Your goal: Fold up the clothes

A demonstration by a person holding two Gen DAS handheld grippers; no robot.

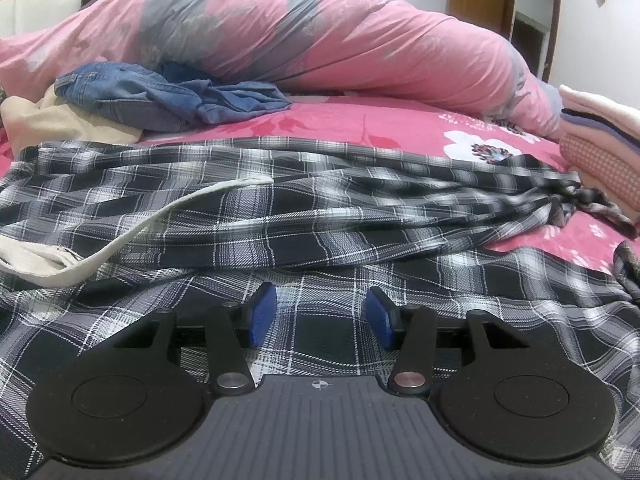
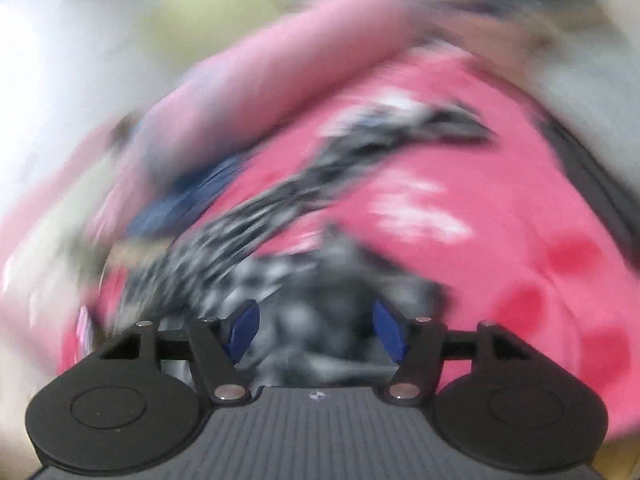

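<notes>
A black-and-white plaid garment (image 1: pixel 304 208) lies spread and wrinkled across the pink floral bed sheet (image 1: pixel 400 120). A cream strap or hem (image 1: pixel 132 232) crosses its left part. My left gripper (image 1: pixel 320 316) hovers low over the plaid cloth, its blue pads (image 1: pixel 262 318) wide apart with only cloth lying beneath them. The right wrist view is heavily motion-blurred. There my right gripper (image 2: pixel 316 330) stands open over a bunched end of the plaid garment (image 2: pixel 320 280), which trails away toward the upper right.
Crumpled blue jeans (image 1: pixel 152 100) and a cream cloth (image 1: pixel 60 124) lie at the back left. A big pink and grey duvet (image 1: pixel 280 32) covers a person lying behind. Folded pink and cream clothes (image 1: pixel 600 148) are stacked at the right edge.
</notes>
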